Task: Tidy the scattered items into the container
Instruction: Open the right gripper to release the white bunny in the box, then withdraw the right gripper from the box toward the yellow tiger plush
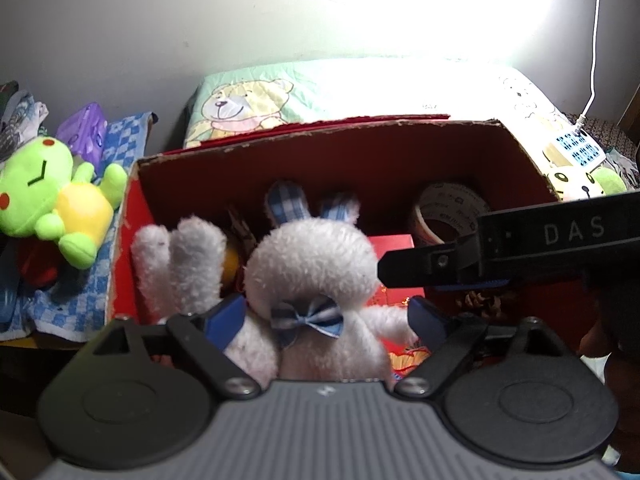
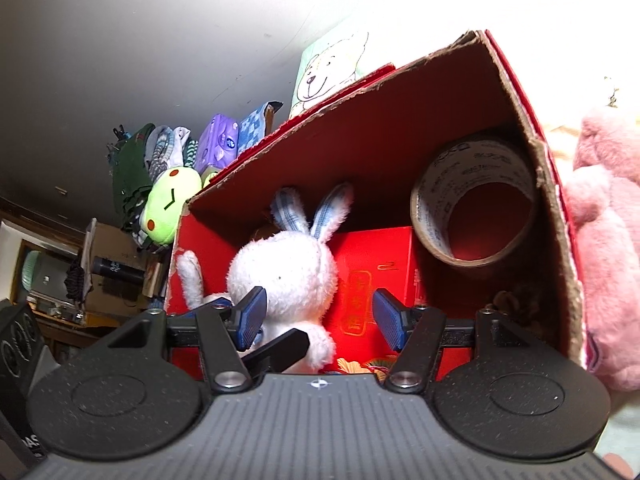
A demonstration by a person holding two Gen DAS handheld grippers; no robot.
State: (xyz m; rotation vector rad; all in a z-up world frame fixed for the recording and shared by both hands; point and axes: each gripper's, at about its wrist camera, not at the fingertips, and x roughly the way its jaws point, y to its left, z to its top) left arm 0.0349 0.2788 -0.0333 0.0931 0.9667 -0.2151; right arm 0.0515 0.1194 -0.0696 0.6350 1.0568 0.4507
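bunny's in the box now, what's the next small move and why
Probably lift the left gripper straight up and clear. The bunny sits inside the box, its fingers stand apart from it, and the green plush still lies outside to the left.

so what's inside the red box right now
A white plush rabbit near the front, a tape roll against the back right corner, a small red carton and a pine cone. The rabbit hides most of an orange item behind it and the box floor.
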